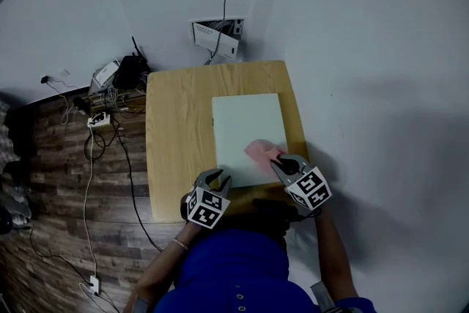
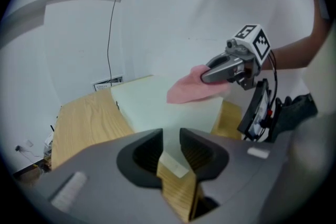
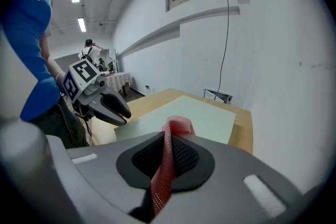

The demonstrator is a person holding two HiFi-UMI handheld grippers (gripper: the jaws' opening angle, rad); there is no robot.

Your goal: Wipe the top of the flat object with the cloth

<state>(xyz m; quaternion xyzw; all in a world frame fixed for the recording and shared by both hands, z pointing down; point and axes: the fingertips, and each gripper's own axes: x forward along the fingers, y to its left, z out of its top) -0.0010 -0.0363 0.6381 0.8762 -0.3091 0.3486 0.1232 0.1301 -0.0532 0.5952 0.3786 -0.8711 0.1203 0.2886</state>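
pink mesh cloth is clamped tight in my right claw, jaws closed on it, with a fold poking out the front. my left claw has its jaws a little apart. the near corner of the board shows through the gap, but it doesn't look squeezed, so i'd call that one empty.

what matters for the next bit: the pale green board lies ahead of and below my right claw, a bit to its left, and its long side runs straight away from me. the right claw hangs over the near right corner and the left one sits by the near left corner. since the right one has the cloth, it does the wiping. the cloth droops over that corner, and i can't tell if it's actually touching.

room-wise, nearly the whole top is open in front of me, so long strokes away from me look easiest. the board's right edge sits close to the right edge of the table, and the white wall is just past that, so no swinging wide that way. on the left there's a broad strip of bare wood, but my own left claw is parked there, so sideways strokes near me could bump it.
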